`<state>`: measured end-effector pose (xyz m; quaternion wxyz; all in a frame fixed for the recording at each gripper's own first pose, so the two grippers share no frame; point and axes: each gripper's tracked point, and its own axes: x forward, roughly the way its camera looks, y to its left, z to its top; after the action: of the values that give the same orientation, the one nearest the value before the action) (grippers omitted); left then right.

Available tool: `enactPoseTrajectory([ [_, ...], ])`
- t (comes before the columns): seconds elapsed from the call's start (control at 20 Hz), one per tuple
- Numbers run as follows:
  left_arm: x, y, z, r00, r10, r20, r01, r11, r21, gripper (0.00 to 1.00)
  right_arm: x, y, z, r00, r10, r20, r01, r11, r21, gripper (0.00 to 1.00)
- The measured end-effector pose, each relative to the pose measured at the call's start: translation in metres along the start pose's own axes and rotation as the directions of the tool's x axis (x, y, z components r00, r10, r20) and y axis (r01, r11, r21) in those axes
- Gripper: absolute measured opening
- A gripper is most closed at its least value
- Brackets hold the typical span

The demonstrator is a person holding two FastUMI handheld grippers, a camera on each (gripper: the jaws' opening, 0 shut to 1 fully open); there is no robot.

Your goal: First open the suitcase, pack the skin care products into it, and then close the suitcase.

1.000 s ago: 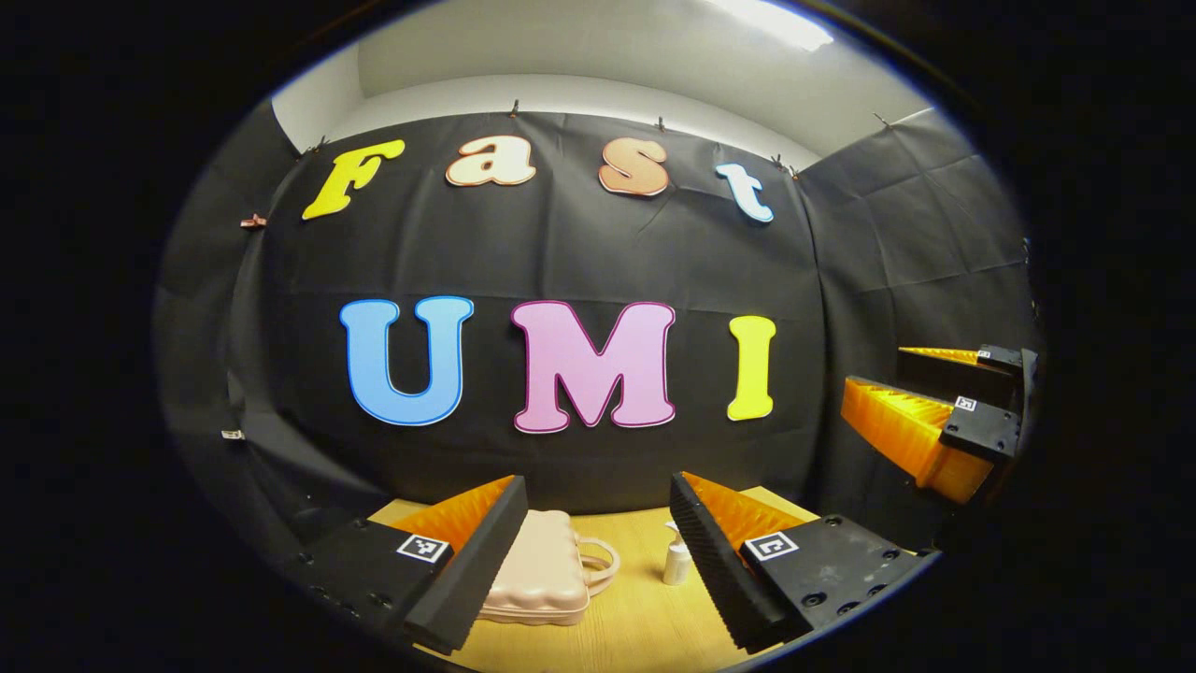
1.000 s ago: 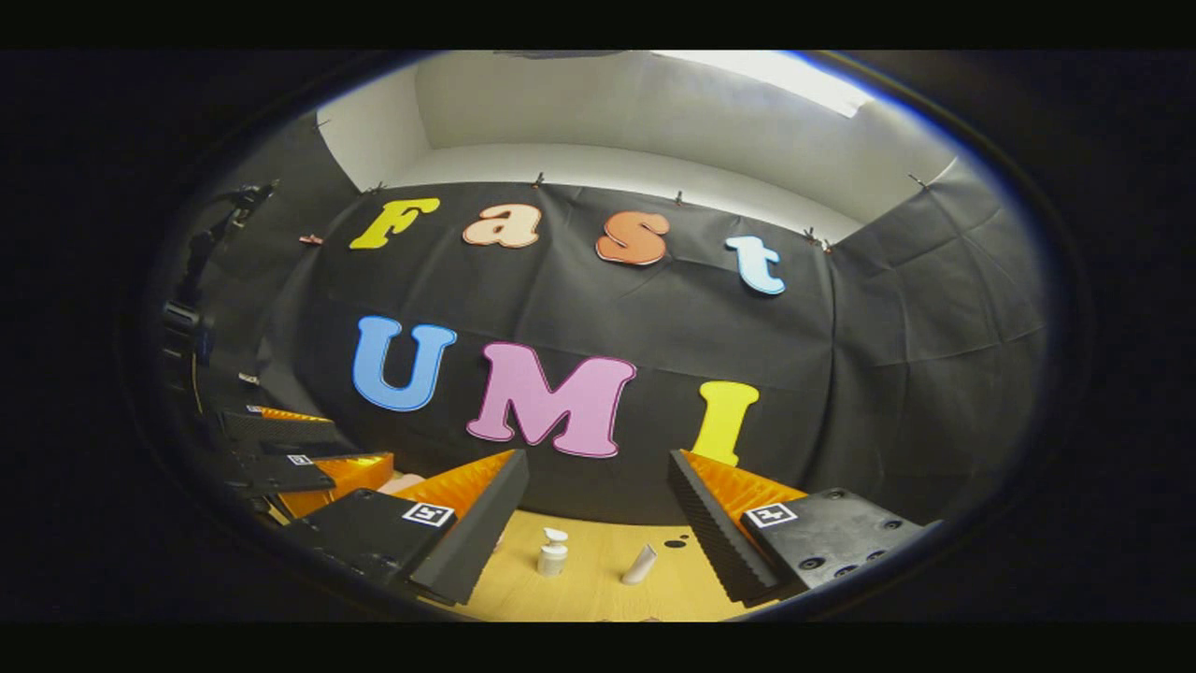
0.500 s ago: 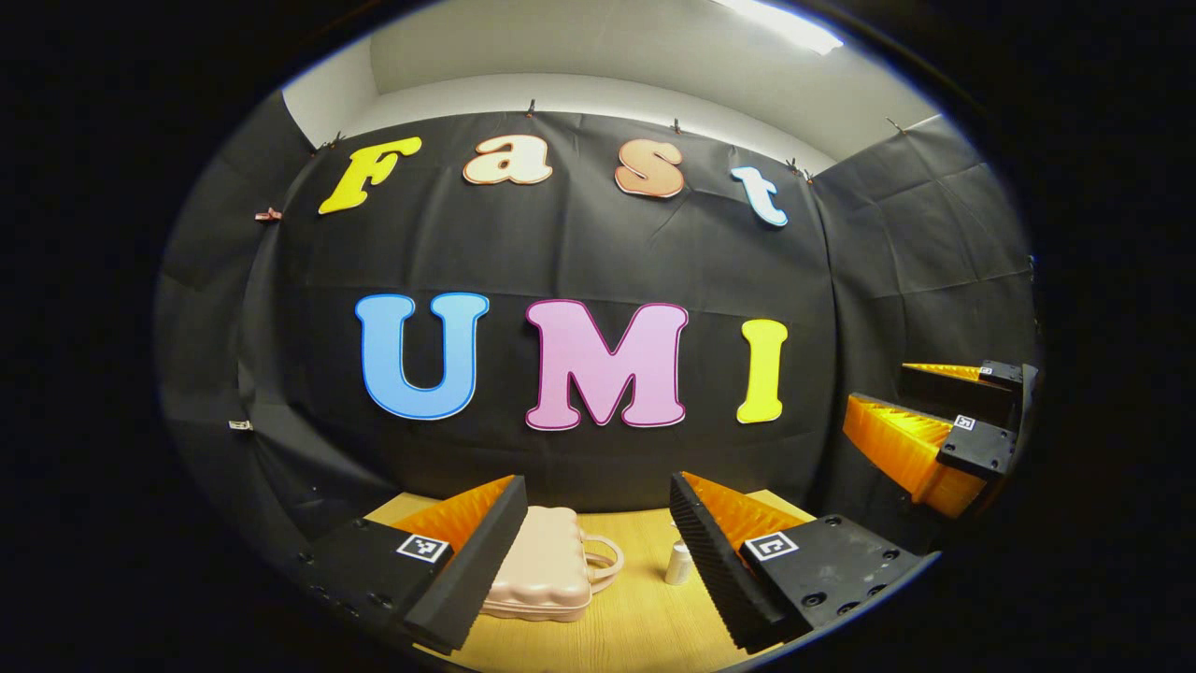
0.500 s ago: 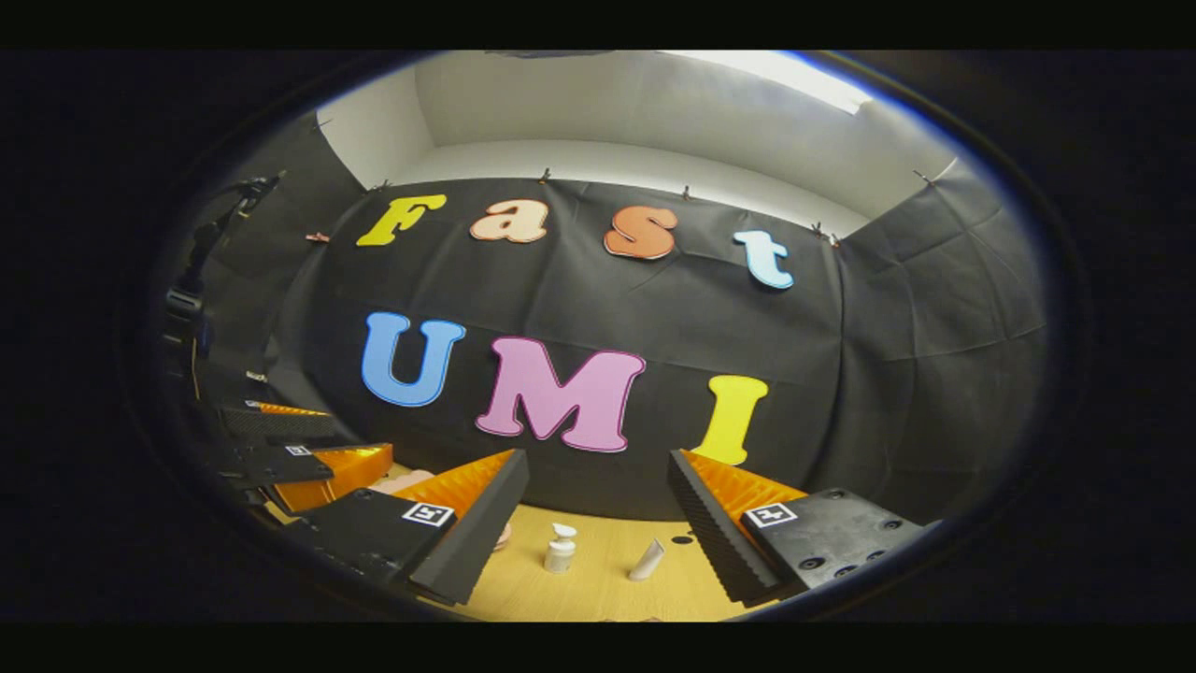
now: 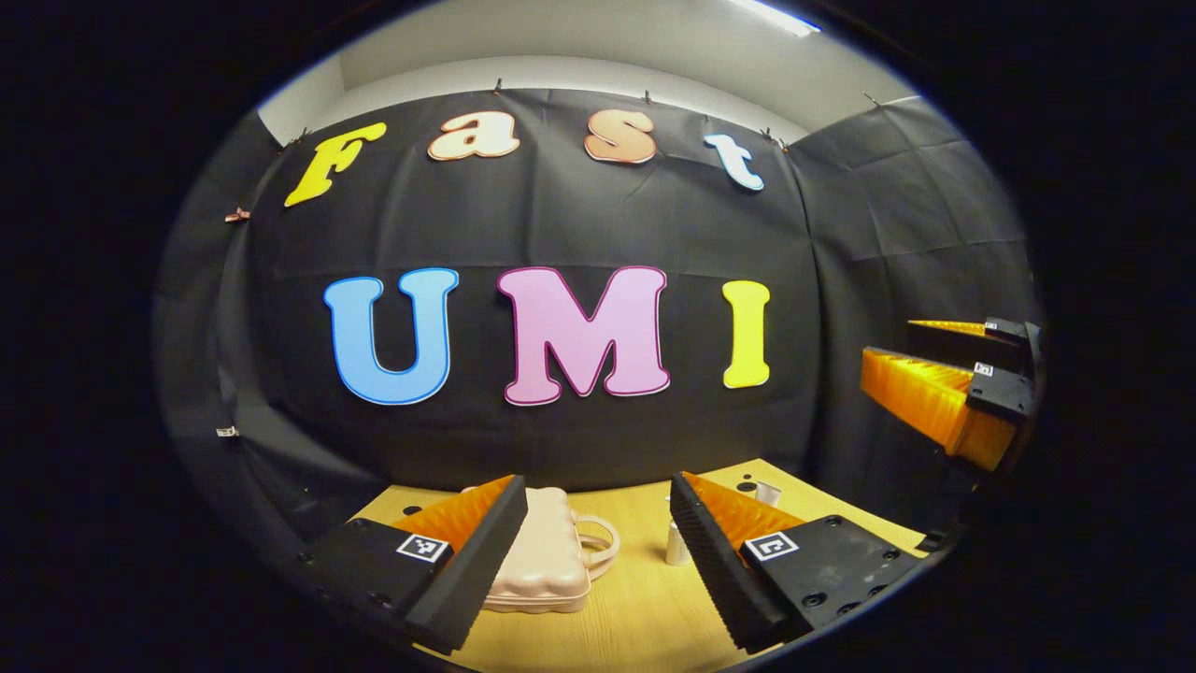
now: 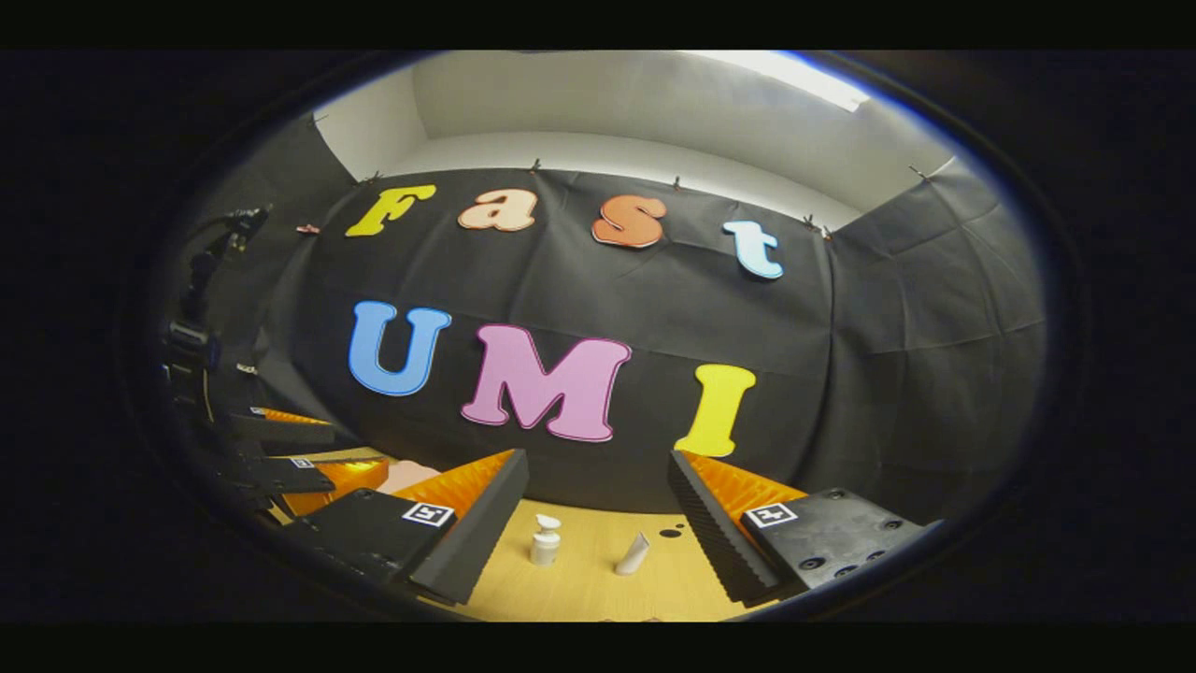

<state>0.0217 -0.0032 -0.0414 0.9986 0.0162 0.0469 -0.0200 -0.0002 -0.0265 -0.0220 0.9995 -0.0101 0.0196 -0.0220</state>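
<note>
Both grippers, left (image 5: 598, 537) and right (image 6: 598, 519), hang spread wide, empty. Closed suitcase (image 5: 547, 556) lies at the left gripper's 6 o'clock; bottle (image 6: 545, 542) and tube (image 6: 633, 554) stand apart on bare table (image 6: 579, 584).

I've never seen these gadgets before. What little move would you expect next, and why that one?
Probably the left gripper drops toward the pink suitcase to start opening it. The suitcase lies shut on the wooden table, so nothing can go in yet. The pump bottle and the small tube stand untouched, and the jaws of both the left gripper and the right gripper are open and hold nothing.
</note>
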Motion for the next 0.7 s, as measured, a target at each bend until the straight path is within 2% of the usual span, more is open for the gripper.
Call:
enactPoseTrajectory([
  [0.15, 0.027, -0.007, -0.025, 0.998, -0.030, -0.051, 0.030, 1.000, -0.001, 0.99, 0.009, -0.011, -0.014, 1.000, -0.008, -0.016, 0.008, 1.000, -0.009, 0.96],
  [0.35, 0.093, -0.016, -0.085, 0.976, -0.062, -0.210, 0.071, 0.997, 0.033, 0.99, 0.031, -0.038, -0.042, 0.998, -0.030, -0.060, 0.031, 0.999, 0.010, 0.97],
  [0.55, 0.146, -0.028, -0.133, 0.933, -0.111, -0.344, 0.132, 0.990, 0.039, 0.99, 0.058, -0.063, -0.072, 0.995, -0.040, -0.090, 0.041, 0.999, 0.006, 0.97],
  [0.7, 0.180, -0.040, -0.173, 0.887, -0.151, -0.436, 0.175, 0.984, 0.016, 0.98, 0.083, -0.089, -0.097, 0.991, -0.053, -0.126, 0.053, 0.999, 0.004, 0.97],
])
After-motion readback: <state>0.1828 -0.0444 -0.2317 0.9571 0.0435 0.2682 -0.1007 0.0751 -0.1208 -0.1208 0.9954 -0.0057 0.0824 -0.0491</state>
